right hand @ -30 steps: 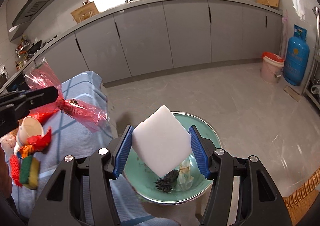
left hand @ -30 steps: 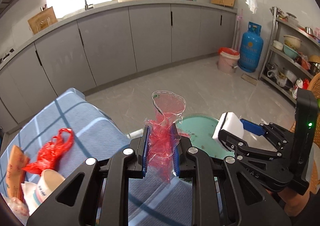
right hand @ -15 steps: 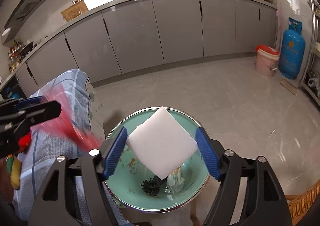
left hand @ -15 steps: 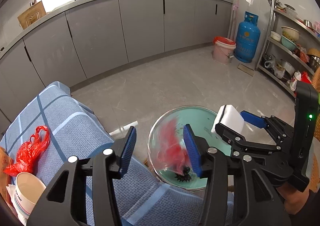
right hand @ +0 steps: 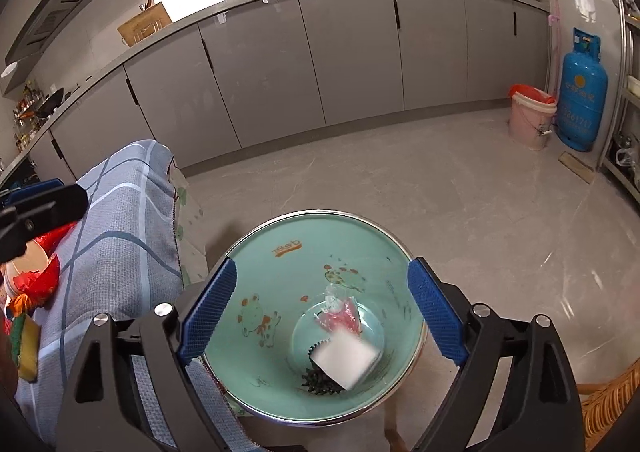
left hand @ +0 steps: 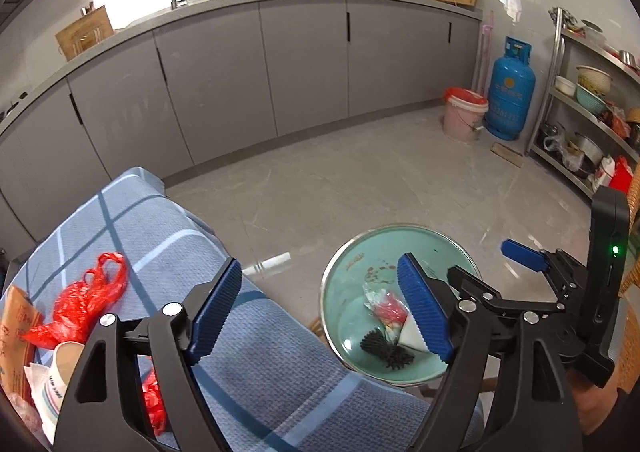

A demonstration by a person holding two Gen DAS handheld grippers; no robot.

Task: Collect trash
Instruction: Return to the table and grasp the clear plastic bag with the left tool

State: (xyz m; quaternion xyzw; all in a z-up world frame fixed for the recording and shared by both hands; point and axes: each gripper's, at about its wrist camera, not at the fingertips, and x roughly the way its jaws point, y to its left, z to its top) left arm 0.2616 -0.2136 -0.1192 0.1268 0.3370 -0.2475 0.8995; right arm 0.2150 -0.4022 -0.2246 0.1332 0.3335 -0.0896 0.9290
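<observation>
Tablecloth edge (right hand: 172,211) abuts the teal basin (right hand: 260,264); both grippers' jaws spread.

Sponge block (right hand: 345,356), wrapper (right hand: 340,314) in basin (right hand: 256,264); basin right of cloth-covered table (left hand: 256,364); bag (left hand: 80,300), cup (left hand: 60,368) on table.

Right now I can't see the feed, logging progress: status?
Left gripper open, empty. Right gripper open, empty. White block and red wrapper in green basin. Red bag and paper cup on the cloth; nothing blocking.
</observation>
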